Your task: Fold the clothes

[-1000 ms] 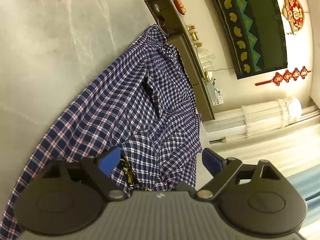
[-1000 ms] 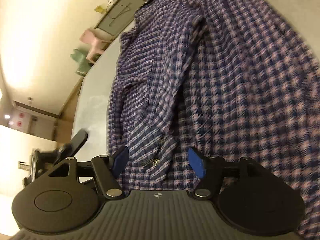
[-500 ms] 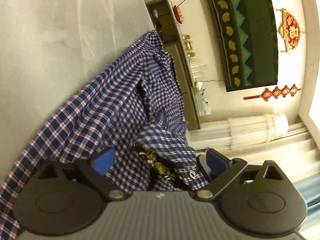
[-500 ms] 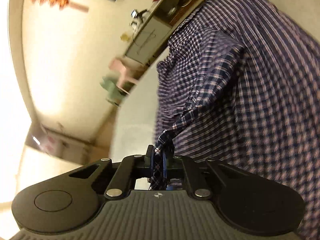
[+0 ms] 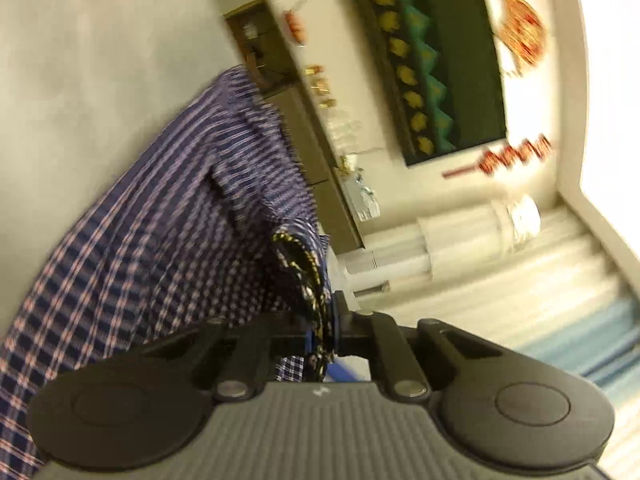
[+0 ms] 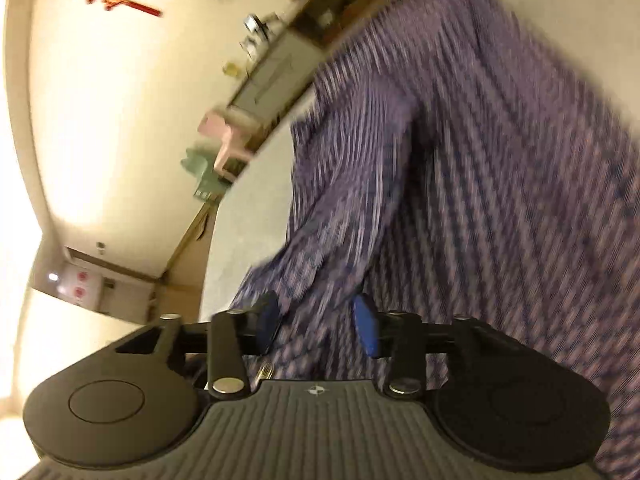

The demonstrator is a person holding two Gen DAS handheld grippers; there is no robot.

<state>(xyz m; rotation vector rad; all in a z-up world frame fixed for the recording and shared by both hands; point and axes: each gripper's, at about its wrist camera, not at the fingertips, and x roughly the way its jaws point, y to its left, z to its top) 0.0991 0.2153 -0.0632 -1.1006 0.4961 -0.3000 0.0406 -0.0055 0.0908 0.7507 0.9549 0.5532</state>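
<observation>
Plaid cloth, navy with pale lines, covers much of the grey counter (image 5: 100,60): the shirt (image 5: 160,216) lies spread from the 7 o'clock corner of the left wrist view up toward 12. The left gripper (image 5: 322,326) has its jaws just closed, pinched tight on a shirt edge with a dark gold-patterned lining, which stands up from the jaws. In the right wrist view the shirt (image 6: 500,180) fills the 3 o'clock side, blurred. The right gripper (image 6: 316,322) has jaws that have just been opening, now about half apart; cloth lies between the blue pads (image 6: 366,330), not pressed.
</observation>
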